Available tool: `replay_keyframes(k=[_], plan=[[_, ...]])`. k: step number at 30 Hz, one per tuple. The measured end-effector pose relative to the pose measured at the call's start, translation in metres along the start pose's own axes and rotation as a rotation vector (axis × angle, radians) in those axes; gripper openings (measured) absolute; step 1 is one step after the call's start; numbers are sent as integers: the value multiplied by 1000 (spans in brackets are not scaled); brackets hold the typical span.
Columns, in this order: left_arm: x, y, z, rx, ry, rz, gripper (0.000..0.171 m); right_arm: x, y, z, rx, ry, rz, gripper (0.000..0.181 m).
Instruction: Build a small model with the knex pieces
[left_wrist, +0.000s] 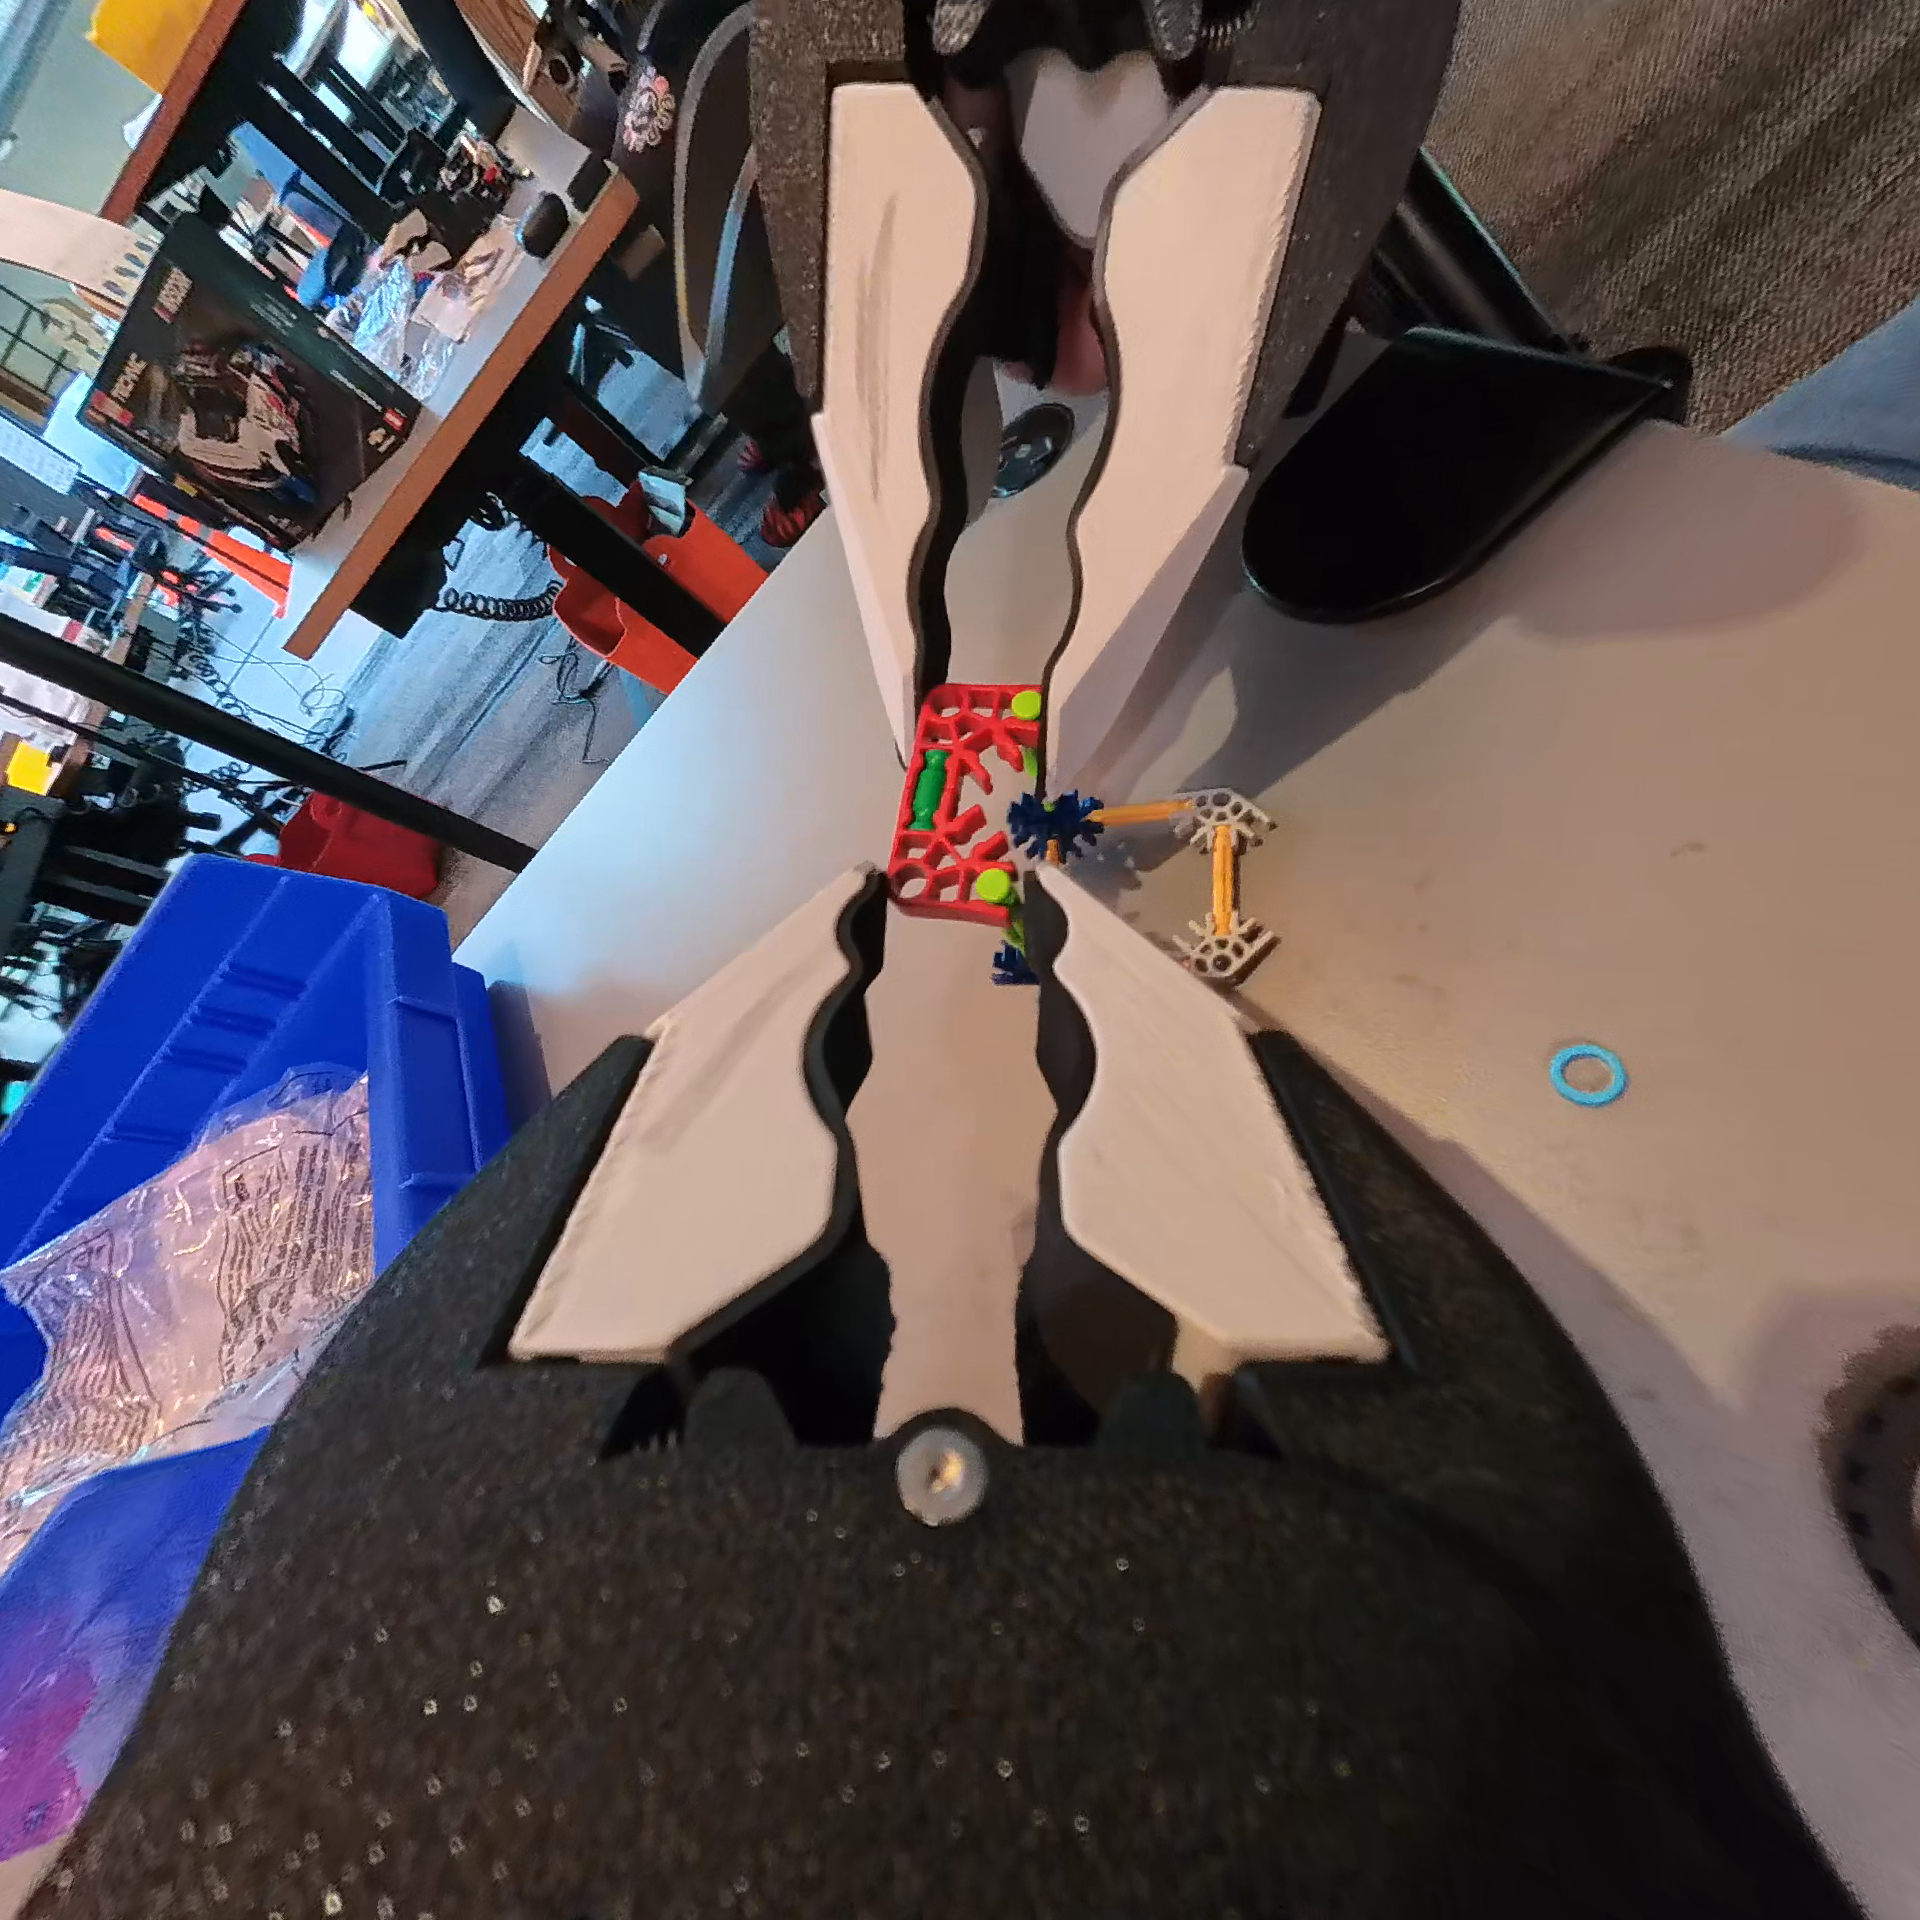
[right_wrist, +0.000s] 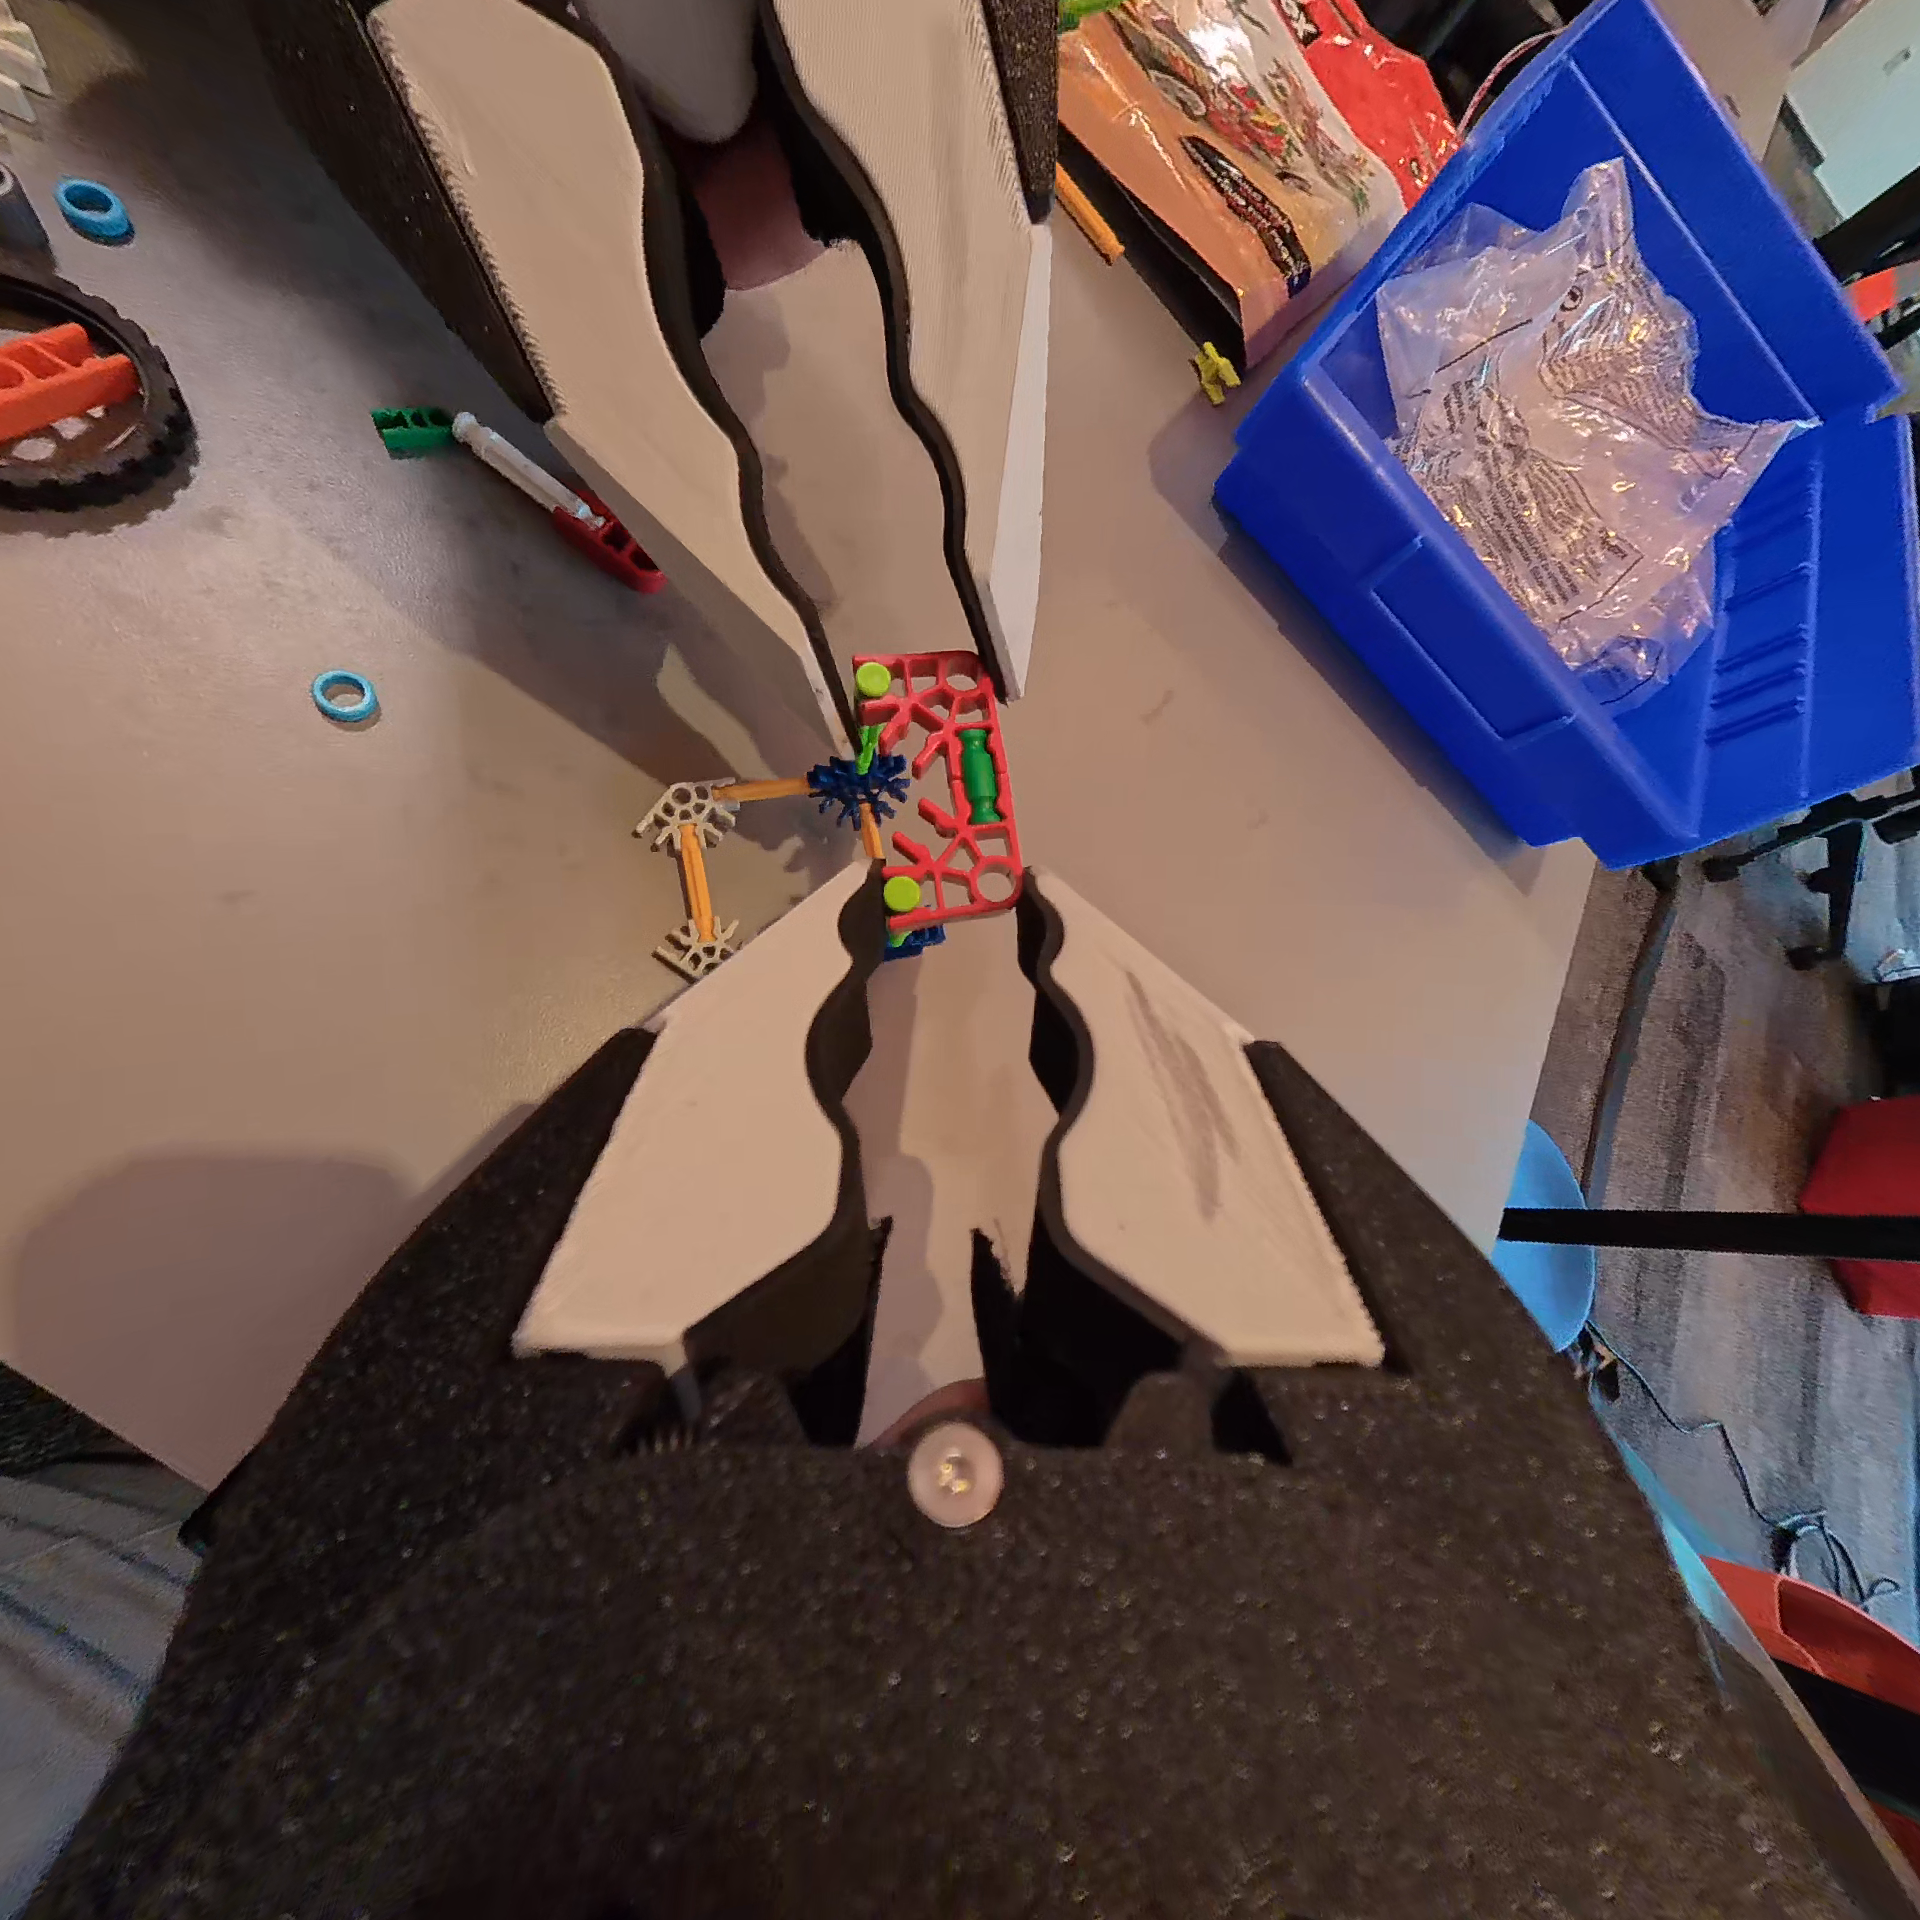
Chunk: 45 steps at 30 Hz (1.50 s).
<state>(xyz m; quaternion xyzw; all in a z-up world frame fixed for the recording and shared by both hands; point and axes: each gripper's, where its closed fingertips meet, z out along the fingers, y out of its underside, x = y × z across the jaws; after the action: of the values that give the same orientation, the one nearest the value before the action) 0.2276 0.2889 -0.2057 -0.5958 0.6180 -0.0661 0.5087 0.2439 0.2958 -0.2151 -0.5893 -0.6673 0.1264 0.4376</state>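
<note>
Over the grey table (right_wrist: 312, 935), the left gripper (left_wrist: 954, 883) and right gripper (right_wrist: 948, 881) meet tip to tip, each pinching one end of the red lattice panel (right_wrist: 951, 784) of a rod-and-connector toy assembly, beside a blue bin (right_wrist: 1766, 582)

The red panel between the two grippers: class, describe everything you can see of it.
The red panel is a flat rectangular piece of what looks like plastic, with an open web of branching ribs and round holes. Two lime pegs sit at its corners and a green rod is clipped along one long edge. The left gripper and right gripper each clamp a short end, holding it above the table. A blue connector with yellow rods joins its side.
</note>
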Motion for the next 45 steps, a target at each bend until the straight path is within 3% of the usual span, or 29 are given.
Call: replay_keyframes(k=[12,19,24,45], plan=[[7,8,-2,-11,55,16,29,0,1,-1,10,-34,20,24],[6,7,0,7,66,-39,19,0,2,-2,17,-41,25,24],[2,3,0,24,52,-49,30,-1,1,-2,21,-50,23,24],[4,0,1,42,75,-43,19,-3,1,-3,17,-68,45,25]])
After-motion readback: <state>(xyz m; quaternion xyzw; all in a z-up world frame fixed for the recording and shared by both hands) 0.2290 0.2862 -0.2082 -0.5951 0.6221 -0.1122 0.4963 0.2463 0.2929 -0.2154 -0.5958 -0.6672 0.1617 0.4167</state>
